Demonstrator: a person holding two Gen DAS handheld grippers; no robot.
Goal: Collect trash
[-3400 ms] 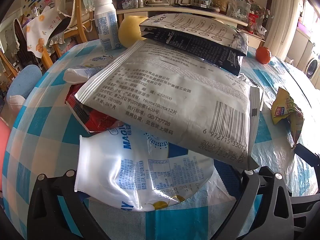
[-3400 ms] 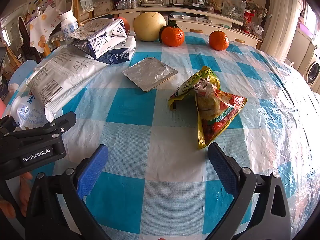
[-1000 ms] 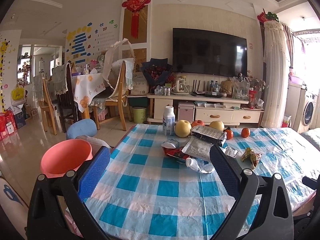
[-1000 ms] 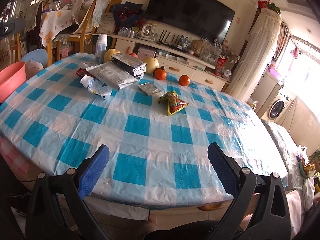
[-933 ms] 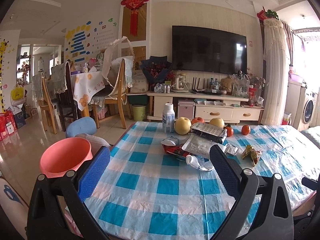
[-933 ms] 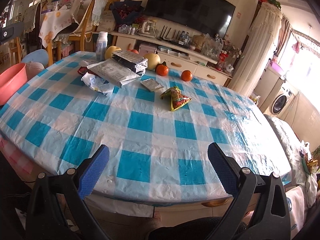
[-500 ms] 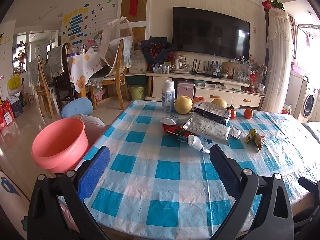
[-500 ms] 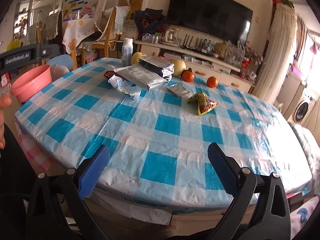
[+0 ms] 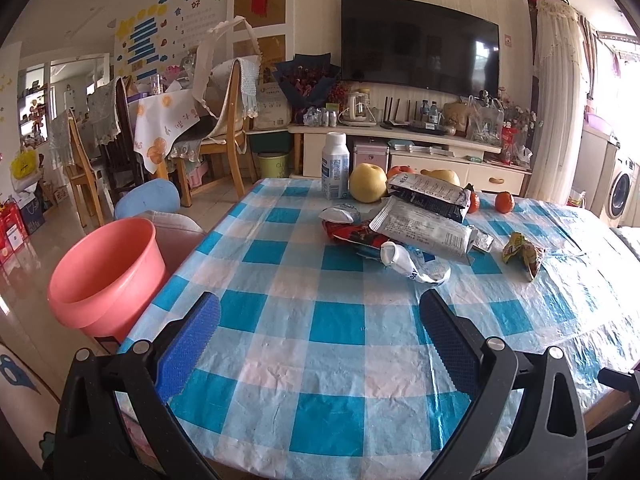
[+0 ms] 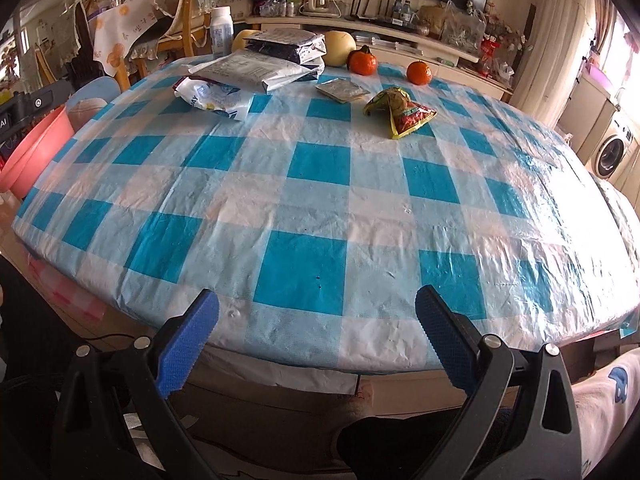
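Both grippers: jaws spread wide, nothing held. Left gripper and right gripper hang near the table's front edge; all trash lies well ahead of the fingers, far side of the checked tablecloth.

Handling, judged:
- White crumpled bag: light, soft film, prob. slippery. Nearest ahead of the left fingers, slightly right of centre. Pinch a raised fold, not the flat.
- Yellow-red snack wrapper: light, crinkly, lies alone ahead of the right fingers. Take the peaked crease.
- Grey printed pack: flat, semi-stiff, rests on other wrappers. Grip an overhanging edge.

Pink bucket stands off the table, beside your left finger, apart from it
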